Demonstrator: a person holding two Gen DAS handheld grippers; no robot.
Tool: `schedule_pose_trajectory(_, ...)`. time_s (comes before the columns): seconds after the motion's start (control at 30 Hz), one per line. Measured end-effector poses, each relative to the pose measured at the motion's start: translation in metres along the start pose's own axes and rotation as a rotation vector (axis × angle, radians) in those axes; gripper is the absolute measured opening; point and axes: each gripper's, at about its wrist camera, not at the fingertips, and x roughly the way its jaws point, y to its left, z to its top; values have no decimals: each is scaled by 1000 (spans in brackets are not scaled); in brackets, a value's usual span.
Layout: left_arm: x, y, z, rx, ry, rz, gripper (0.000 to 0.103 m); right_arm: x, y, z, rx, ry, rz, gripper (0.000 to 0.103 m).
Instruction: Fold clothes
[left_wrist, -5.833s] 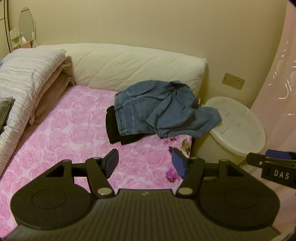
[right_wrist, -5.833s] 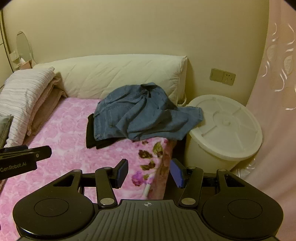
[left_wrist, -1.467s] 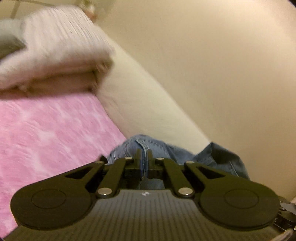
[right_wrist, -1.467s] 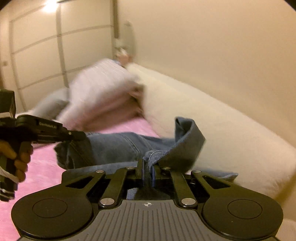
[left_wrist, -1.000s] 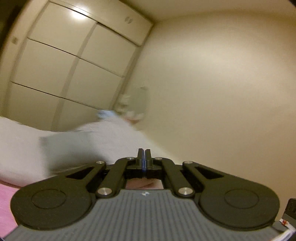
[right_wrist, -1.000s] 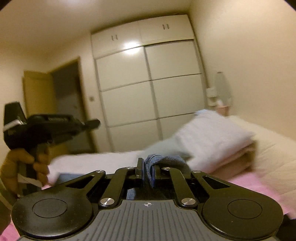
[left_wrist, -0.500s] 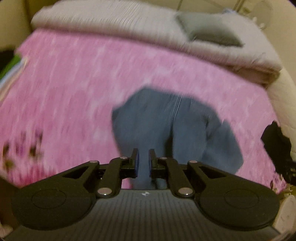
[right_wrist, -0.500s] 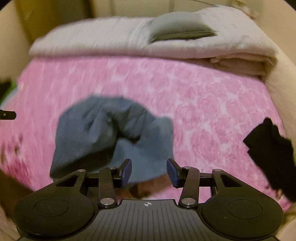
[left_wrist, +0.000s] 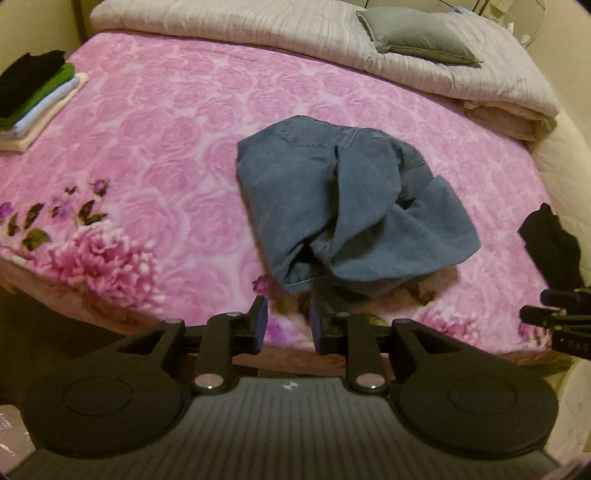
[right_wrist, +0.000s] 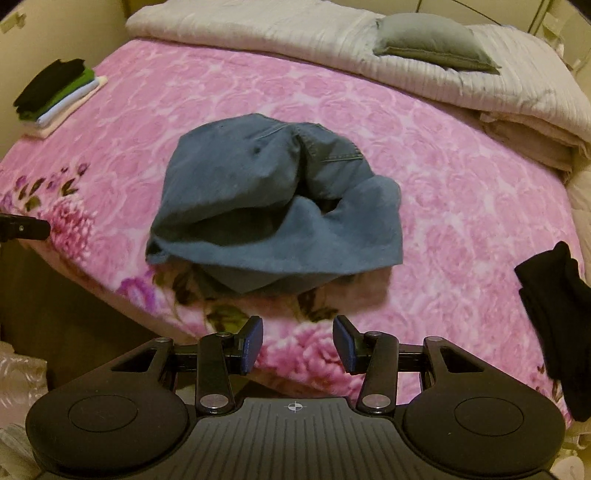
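Note:
A pair of blue jeans (left_wrist: 351, 206) lies in a crumpled heap on the pink rose-patterned blanket (left_wrist: 166, 129), near the bed's front edge. My left gripper (left_wrist: 288, 323) hovers open just short of the heap's near hem, with nothing between its fingers. In the right wrist view the same jeans (right_wrist: 273, 206) sit ahead of my right gripper (right_wrist: 298, 345). That gripper is open wider, holds nothing, and is above the blanket's (right_wrist: 461, 206) front edge.
A black garment (right_wrist: 554, 314) lies crumpled at the bed's right side. Folded clothes (left_wrist: 33, 96) are stacked at the far left corner. A folded quilt (left_wrist: 258, 26) with a grey pillow (left_wrist: 417, 37) lines the far side. The dark floor drops away below the front edge.
Both grippers were shut on the jeans and swung them over from the pile. They have since let go, the jeans have settled on the bed, and the left jaws have opened wider.

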Motion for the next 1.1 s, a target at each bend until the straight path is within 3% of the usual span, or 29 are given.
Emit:
schedule_pose_trajectory(0.2, -9, 4, 1, 23, -40, 41, 24, 8, 13, 15, 22, 6, -17, 46)
schedule_pose_trajectory(0.43, 1, 20, 34, 71, -50, 19, 26, 17, 28, 35, 50, 13, -39, 46)
schedule_pose_trajectory(0.67, 27, 74, 83, 124, -6, -32, 31, 38, 47, 63, 111, 43, -65, 46)
schedule_pose_trajectory(0.83, 57, 120, 119, 145, 60, -67, 31, 66, 62, 88, 197, 85, -138, 46)
schedule_pose_trajectory(1.1, 121, 150, 160, 194, 137, -167, 40, 96, 86, 105, 334, 134, -204, 46)
